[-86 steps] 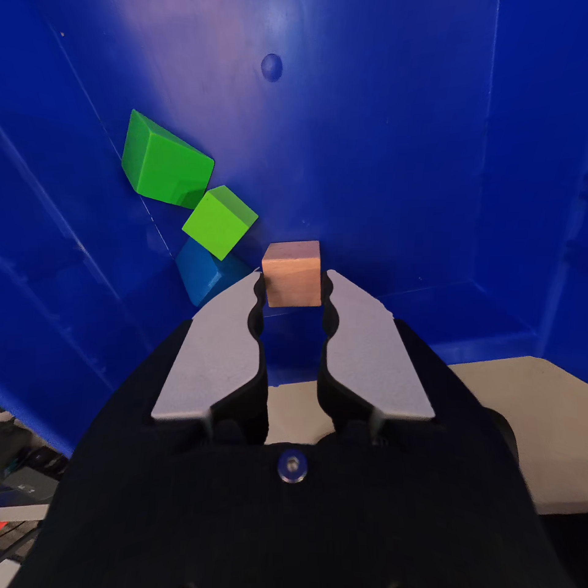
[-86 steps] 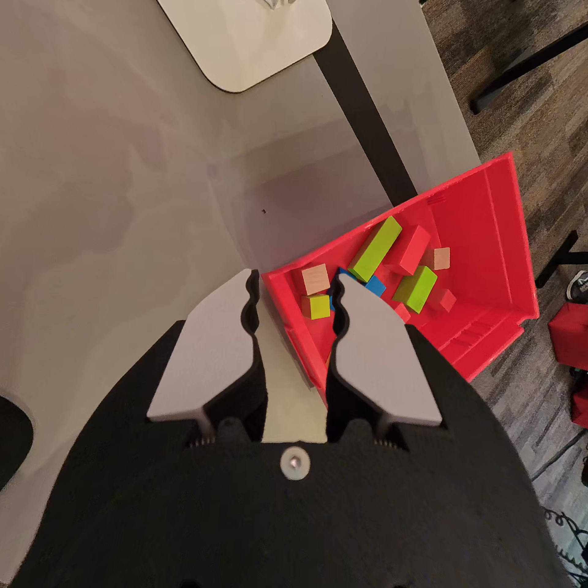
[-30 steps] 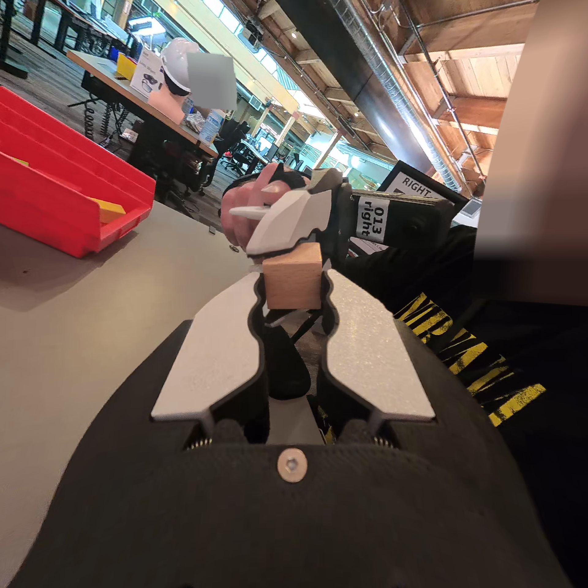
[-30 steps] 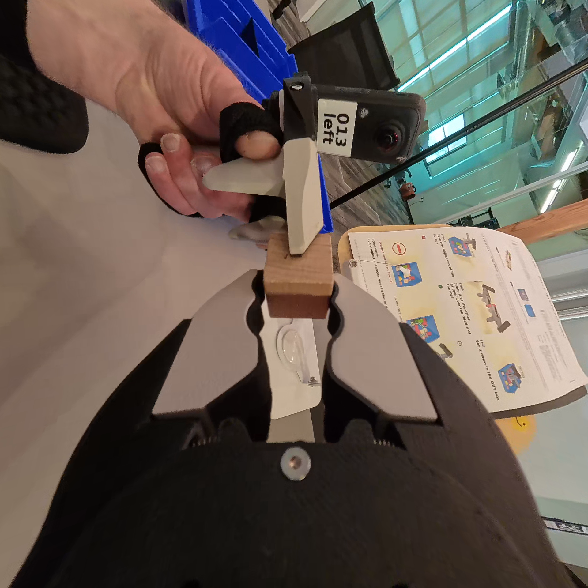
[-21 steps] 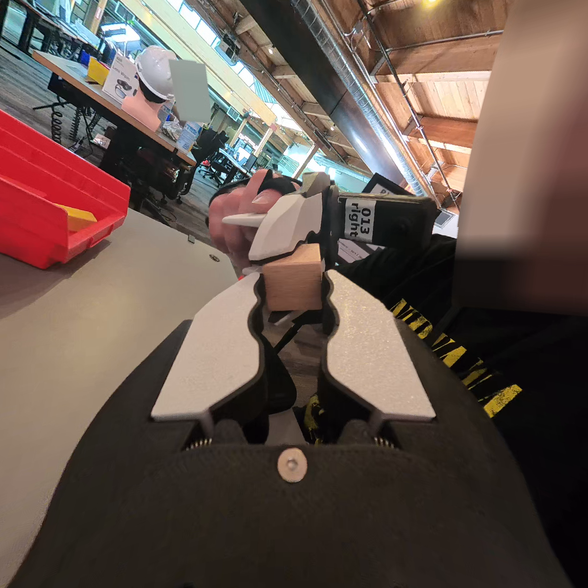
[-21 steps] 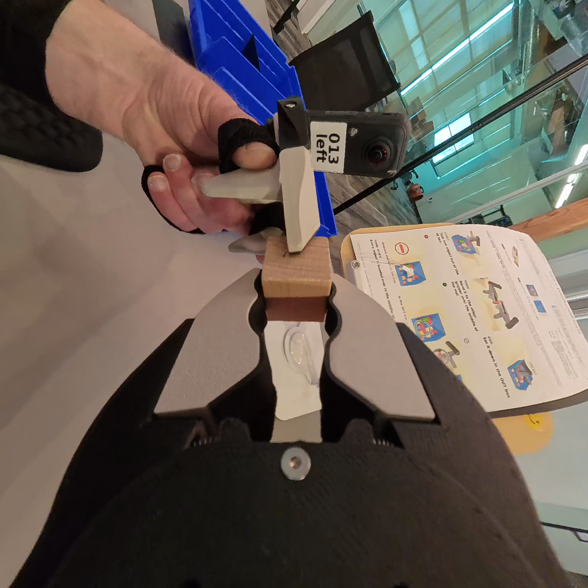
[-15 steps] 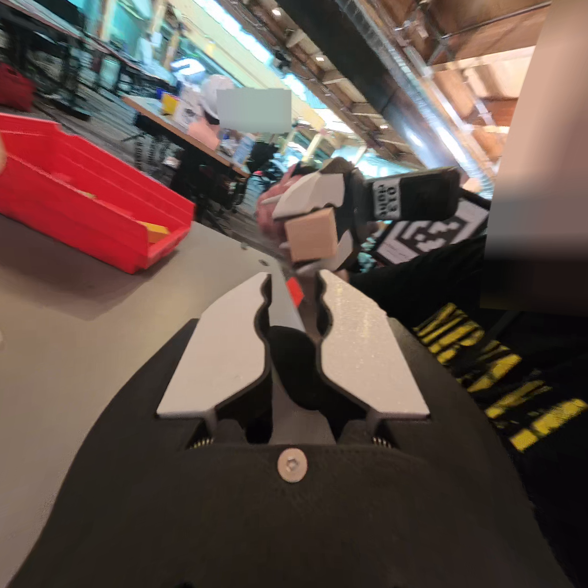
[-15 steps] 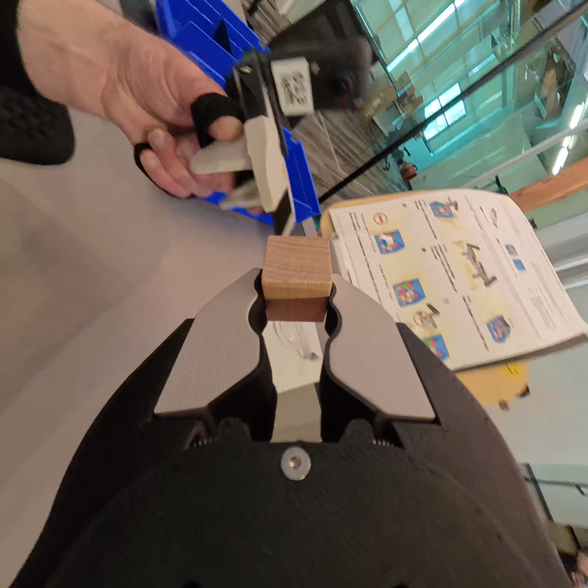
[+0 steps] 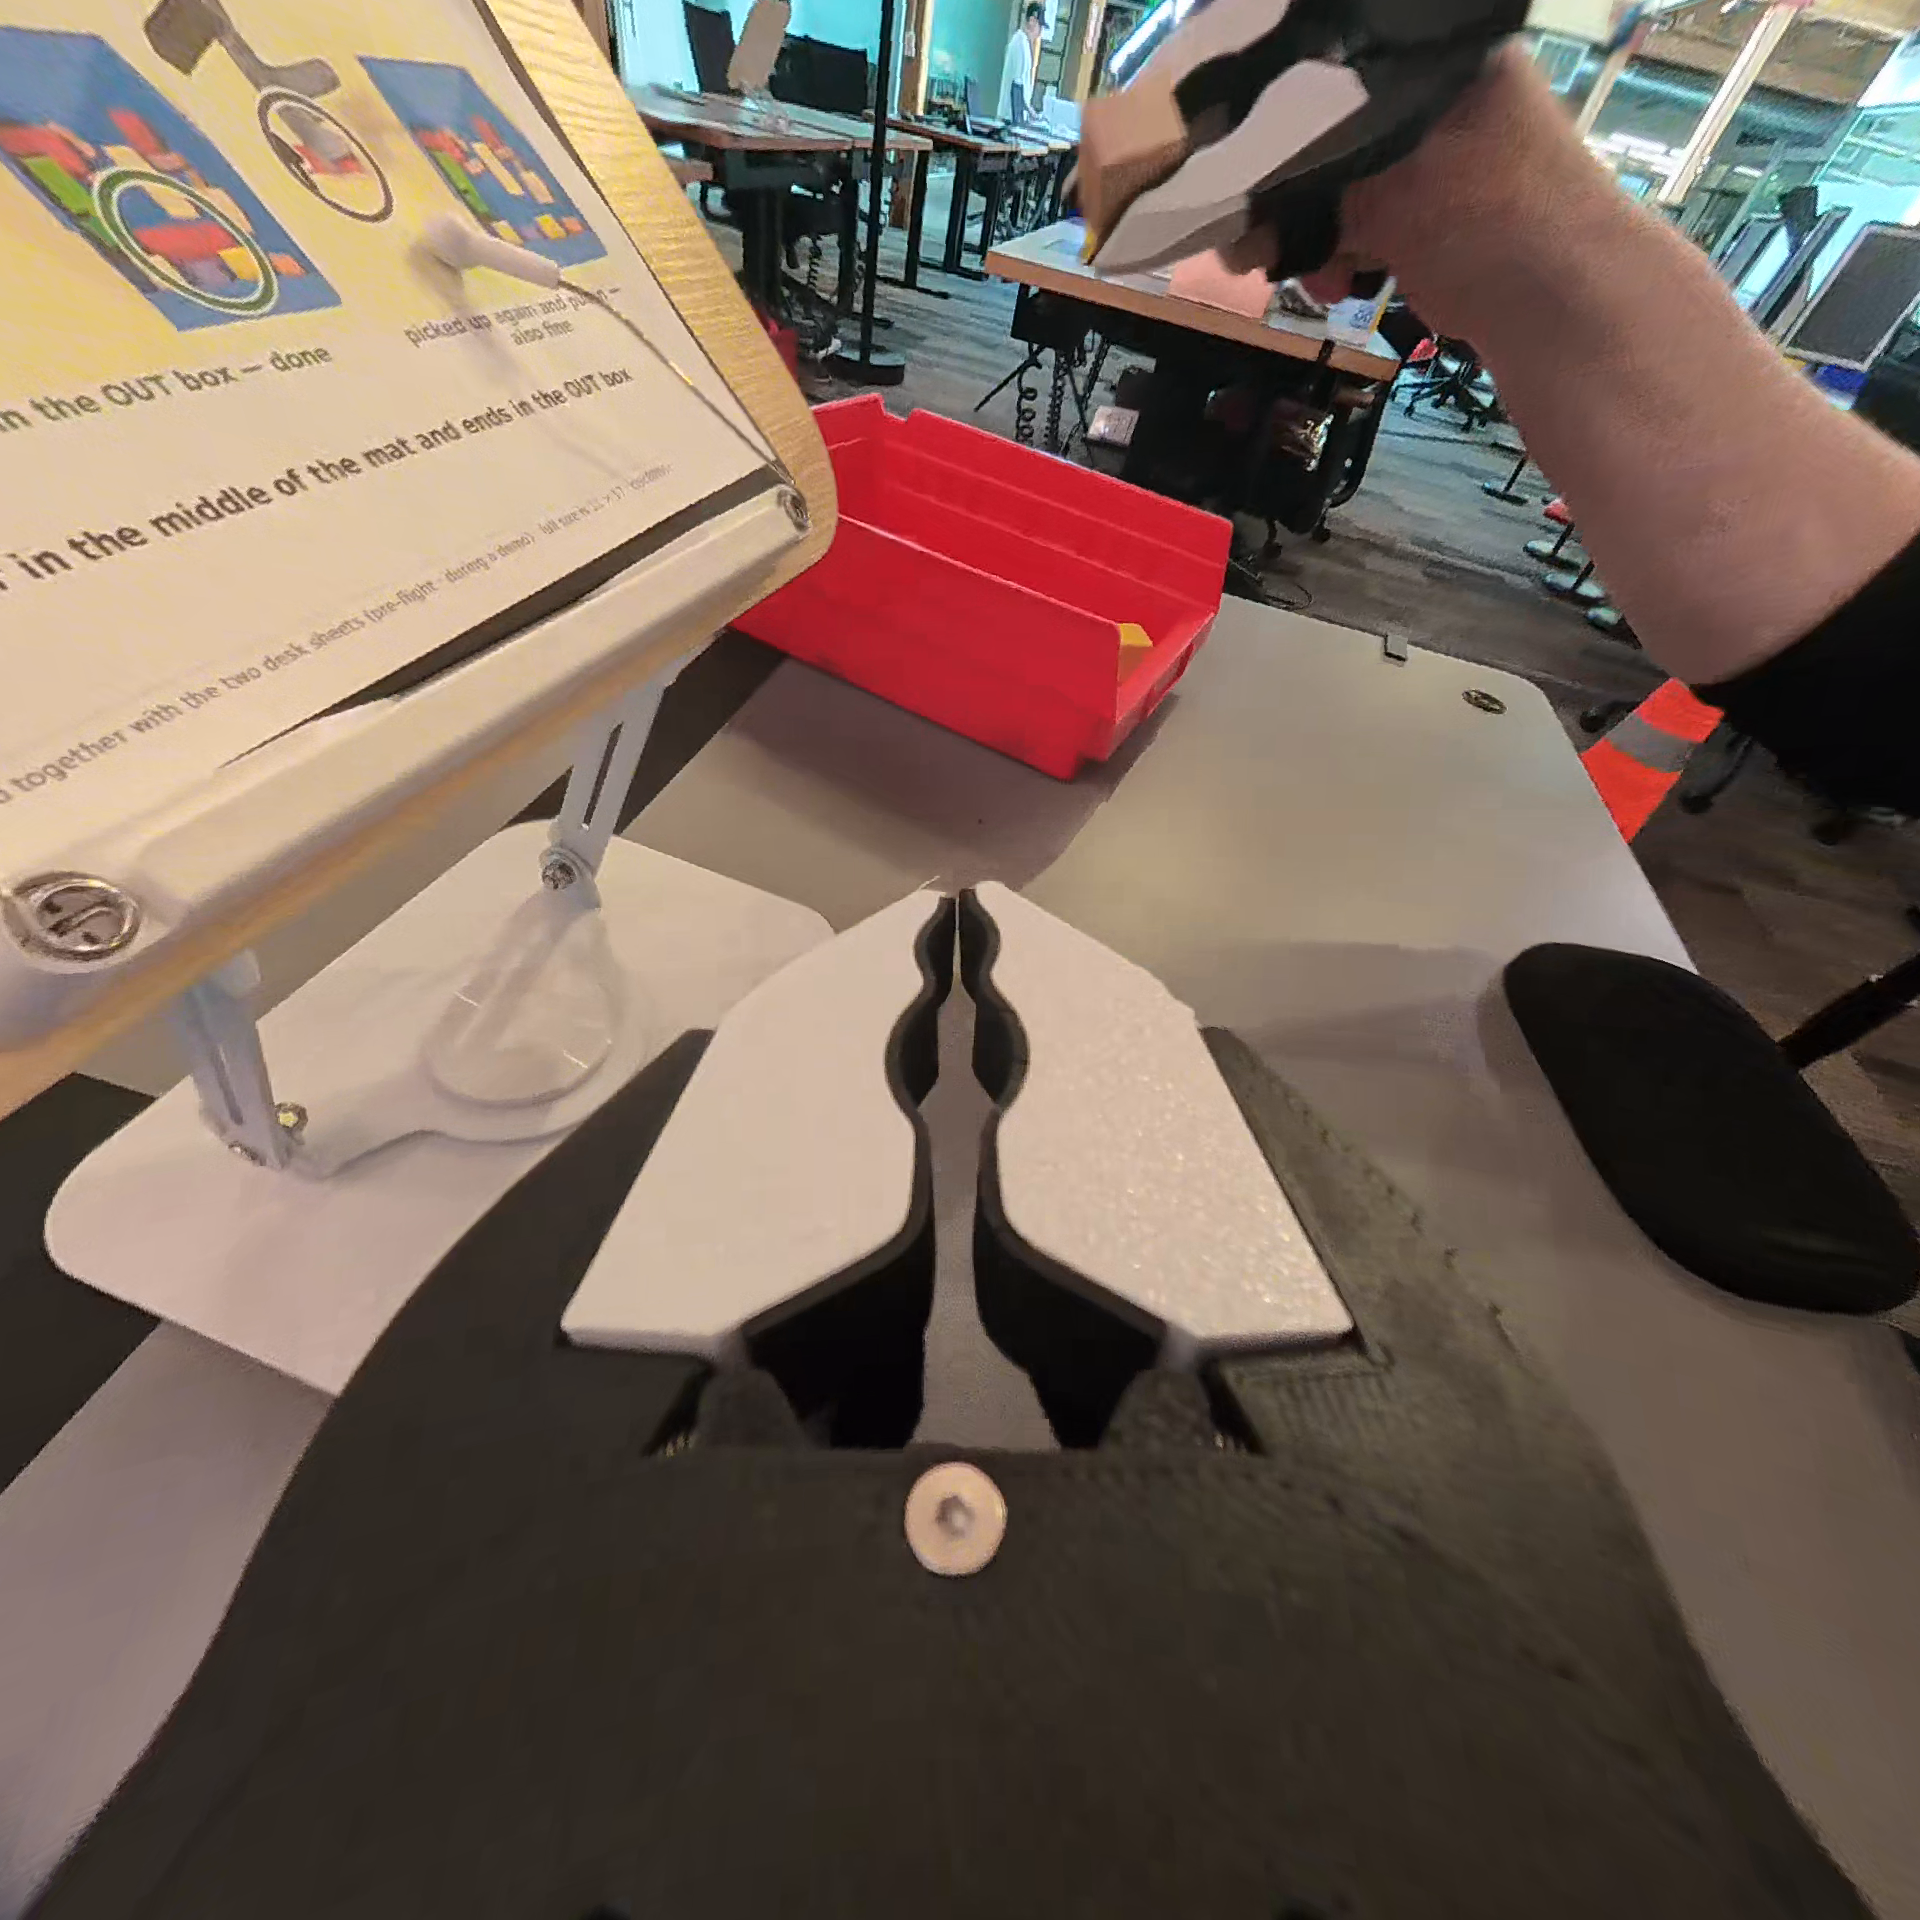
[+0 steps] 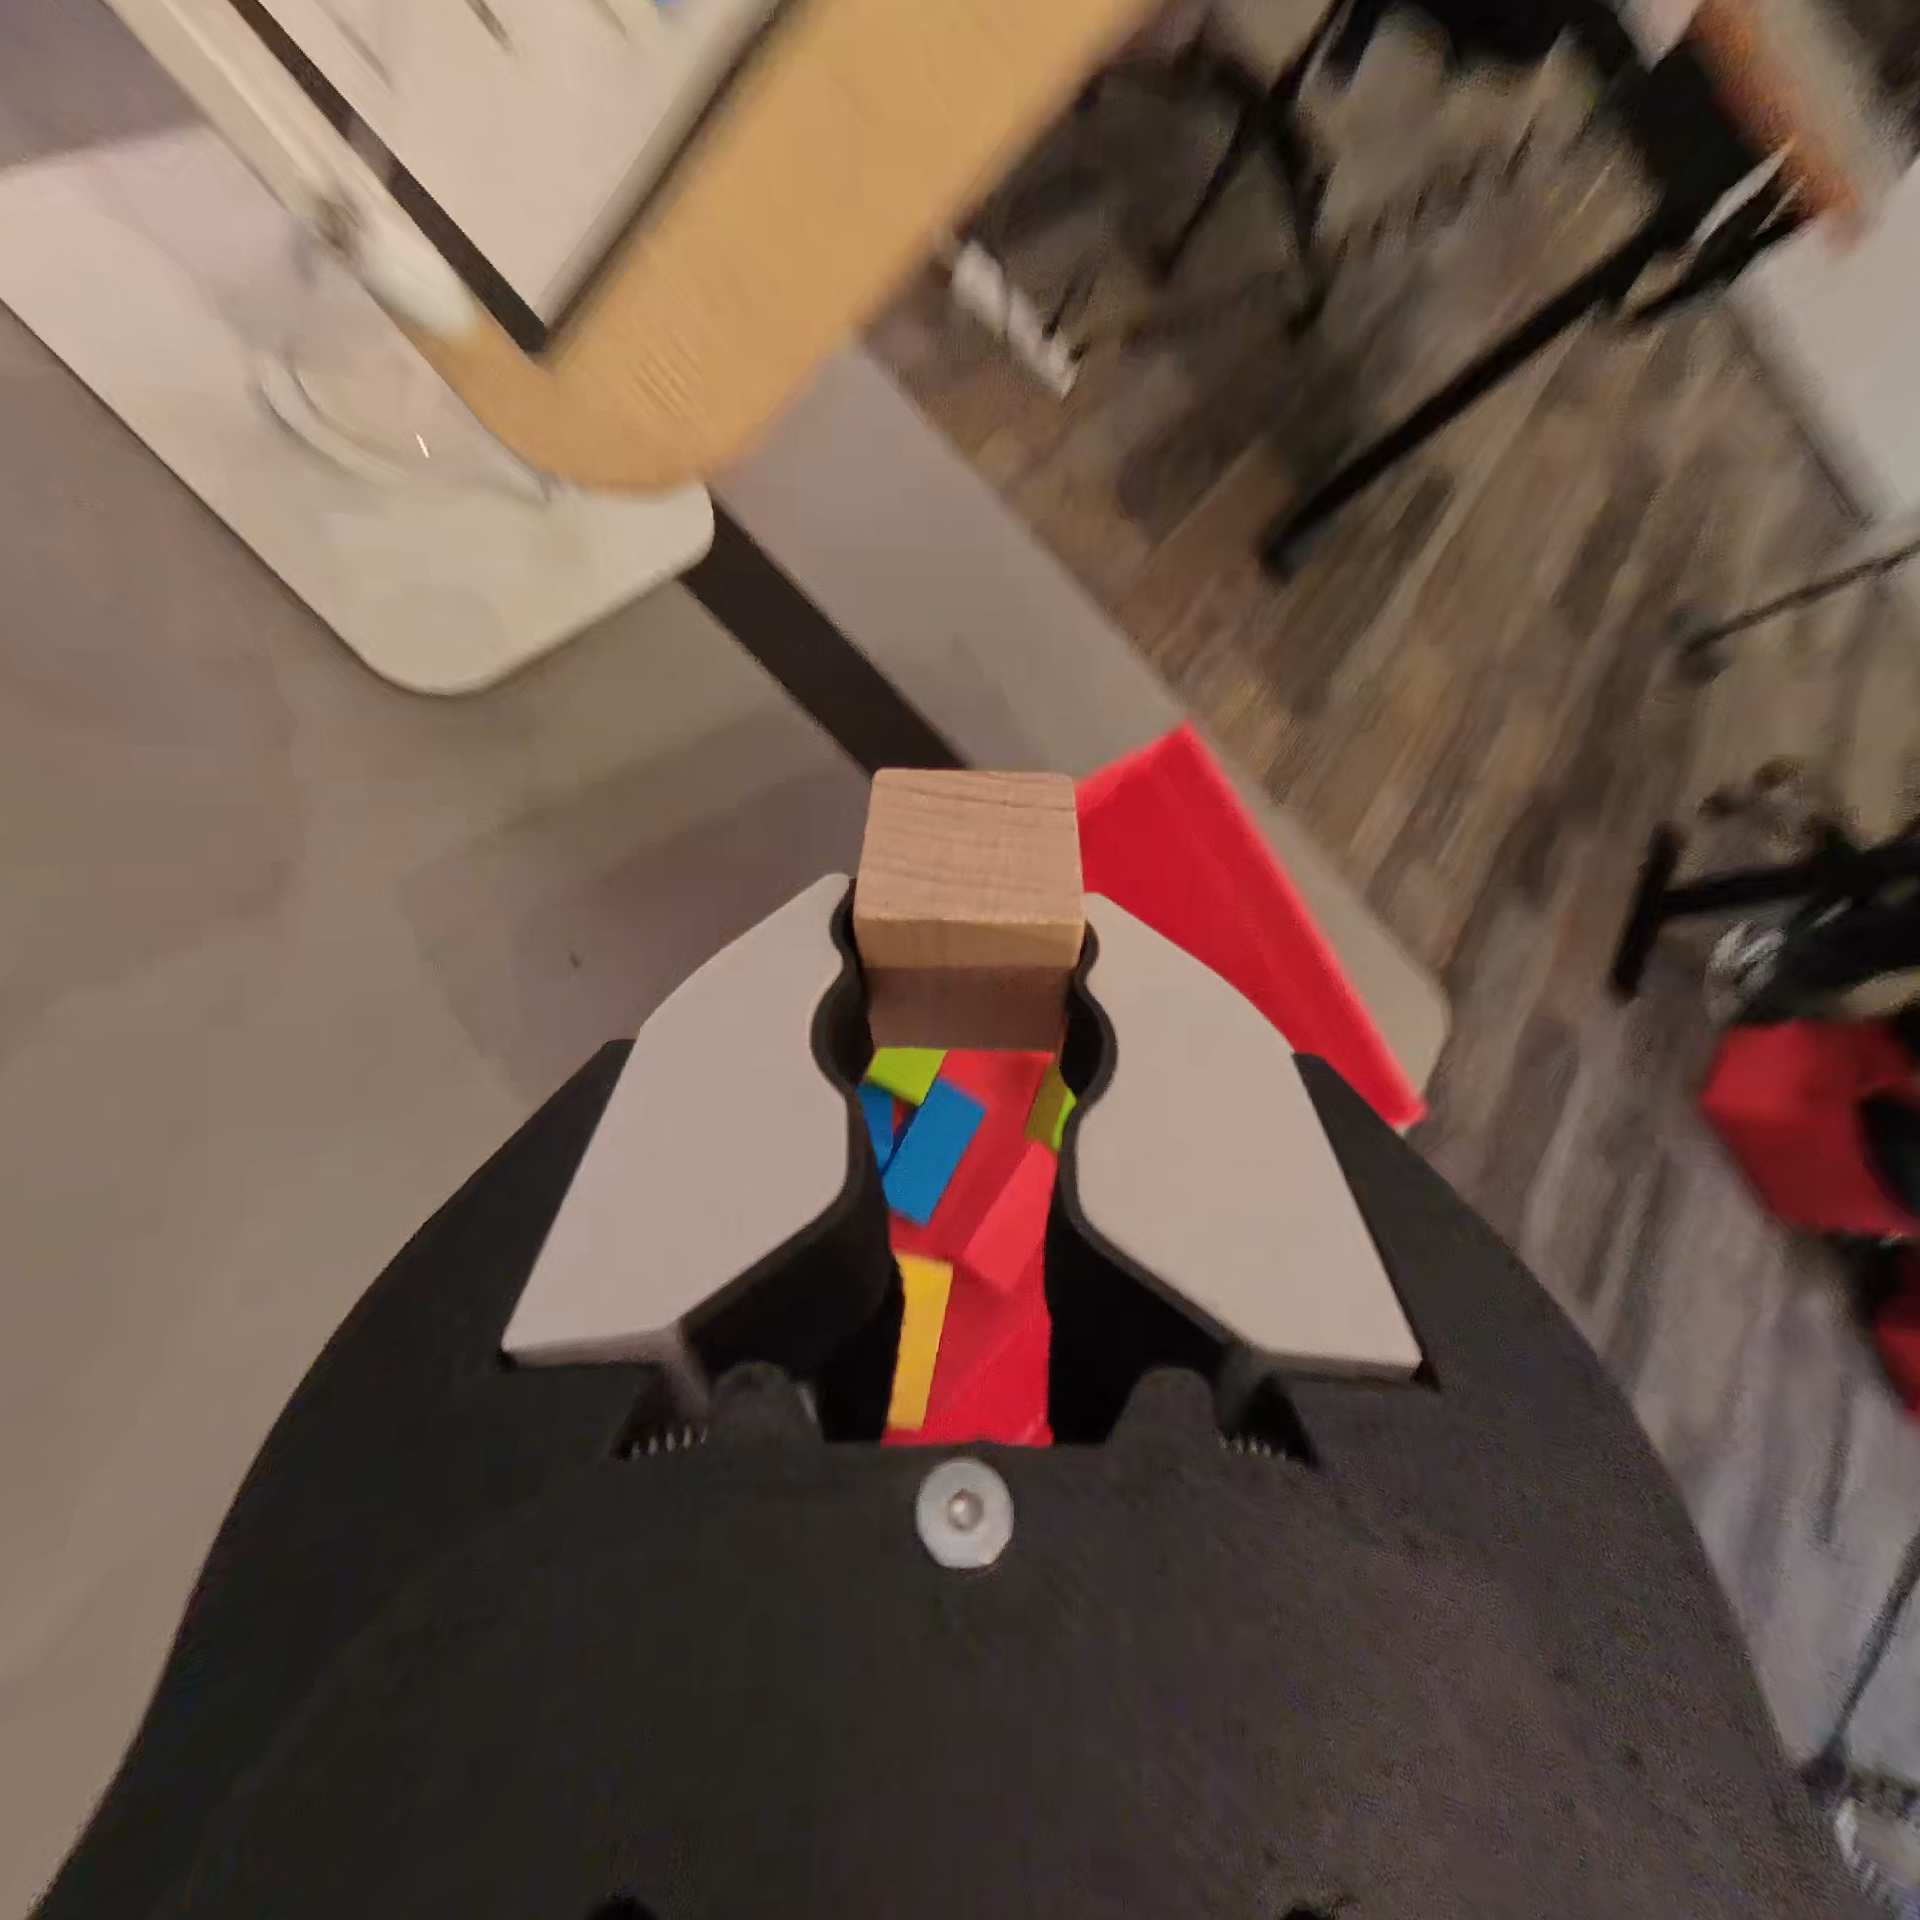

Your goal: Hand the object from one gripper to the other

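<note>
The left gripper [image 9: 954, 914] is clenched on nothing, its fingertips meeting above the grey table [image 9: 1299, 831]. Ahead and left of it stands a tilted wooden instruction board [image 9: 665, 208]. The right gripper [image 10: 969, 935] grasps the plain square-edged wooden cube [image 10: 971, 873], both pads pressed on opposite flat faces, above the red plastic bin [image 10: 1226, 914]. The cube looks light, rigid and non-fragile; flat parallel faces suit a centred pinch.

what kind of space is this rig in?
Probably an open-plan lab or workshop office: rows of long wooden desks recede behind the grey table, which carries a red plastic parts bin and an illustrated instruction sheet on a wooden stand.
</note>
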Tool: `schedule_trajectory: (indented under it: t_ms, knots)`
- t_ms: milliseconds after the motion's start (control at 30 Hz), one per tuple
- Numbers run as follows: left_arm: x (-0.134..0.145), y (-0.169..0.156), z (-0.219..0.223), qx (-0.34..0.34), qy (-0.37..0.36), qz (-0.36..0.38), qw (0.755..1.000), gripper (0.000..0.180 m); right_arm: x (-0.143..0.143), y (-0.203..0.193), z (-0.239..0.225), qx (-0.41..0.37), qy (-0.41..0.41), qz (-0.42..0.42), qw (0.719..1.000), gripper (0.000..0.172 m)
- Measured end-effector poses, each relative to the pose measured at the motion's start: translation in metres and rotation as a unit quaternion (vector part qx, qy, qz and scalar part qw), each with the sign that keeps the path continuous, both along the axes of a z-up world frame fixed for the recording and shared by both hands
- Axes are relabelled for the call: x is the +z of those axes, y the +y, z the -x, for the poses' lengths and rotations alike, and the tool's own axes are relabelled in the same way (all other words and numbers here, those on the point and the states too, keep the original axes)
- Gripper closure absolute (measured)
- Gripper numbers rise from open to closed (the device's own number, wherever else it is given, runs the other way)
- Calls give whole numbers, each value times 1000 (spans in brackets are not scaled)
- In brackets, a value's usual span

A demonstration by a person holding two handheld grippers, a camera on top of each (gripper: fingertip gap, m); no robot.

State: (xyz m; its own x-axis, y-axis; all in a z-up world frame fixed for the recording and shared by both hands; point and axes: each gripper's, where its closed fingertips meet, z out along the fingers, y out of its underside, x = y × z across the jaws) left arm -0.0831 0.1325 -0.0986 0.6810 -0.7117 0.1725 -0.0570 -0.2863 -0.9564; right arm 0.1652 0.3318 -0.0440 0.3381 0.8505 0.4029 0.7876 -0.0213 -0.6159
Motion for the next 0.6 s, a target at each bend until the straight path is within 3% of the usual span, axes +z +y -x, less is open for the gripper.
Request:
schedule_trajectory:
  t_ms: [233,400,600]
  knots:
    - [-23,3,-11,-2,4,-21,1000,180,-78,70,-13,-64,-44,148,986,140]
    - [-21,4,-10,1,-6,-27,1000,180,-124,115,0,-116,-38,220,968,140]
    - [-25,7,-5,6,-22,-20,1000,180,-170,147,-3,-177,-96,281,938,140]
